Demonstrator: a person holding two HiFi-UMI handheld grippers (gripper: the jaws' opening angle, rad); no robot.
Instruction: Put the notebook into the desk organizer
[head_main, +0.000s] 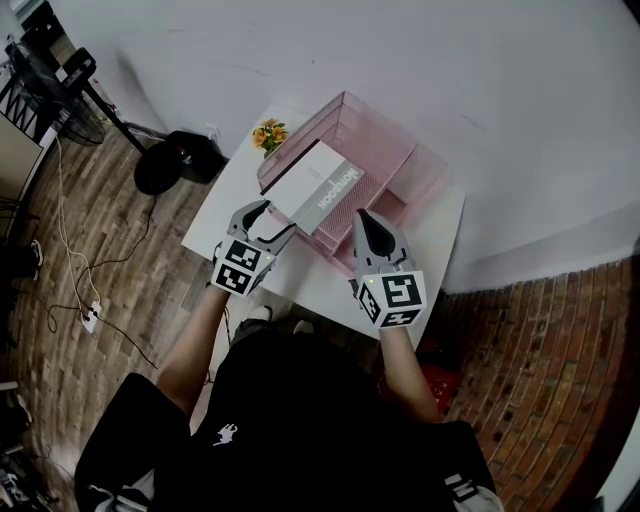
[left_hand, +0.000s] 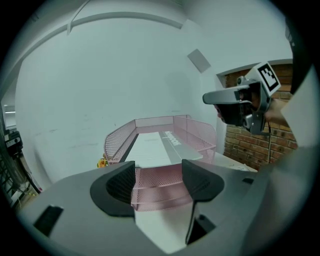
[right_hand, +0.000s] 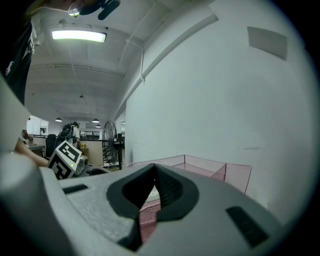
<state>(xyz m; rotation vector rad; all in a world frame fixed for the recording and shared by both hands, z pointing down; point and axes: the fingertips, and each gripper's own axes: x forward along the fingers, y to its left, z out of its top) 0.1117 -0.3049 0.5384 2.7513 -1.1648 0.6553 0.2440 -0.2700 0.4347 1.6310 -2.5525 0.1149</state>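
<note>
2 risks stood out, as I judge it. The notebook (head_main: 318, 188) lay flat on the top tier of the pink mesh desk organizer (head_main: 405, 160), with its near end seeming to reach that tier's front edge. A nudge from either gripper could tip it or slide it out onto the tabletop (head_main: 215, 215). The organizer looked light, so a push against its front could also shove it toward the wall, or toward the small orange flowers (head_main: 268, 135) by its far left corner.

The left gripper (head_main: 272, 222) hung just before the organizer's left front. Its fingers (left_hand: 119, 184) were spread wide and released, with only the mesh front seen between them and nothing touched. The right gripper (head_main: 365, 222) hovered near the right front, its fingers clenched together on nothing.
</note>
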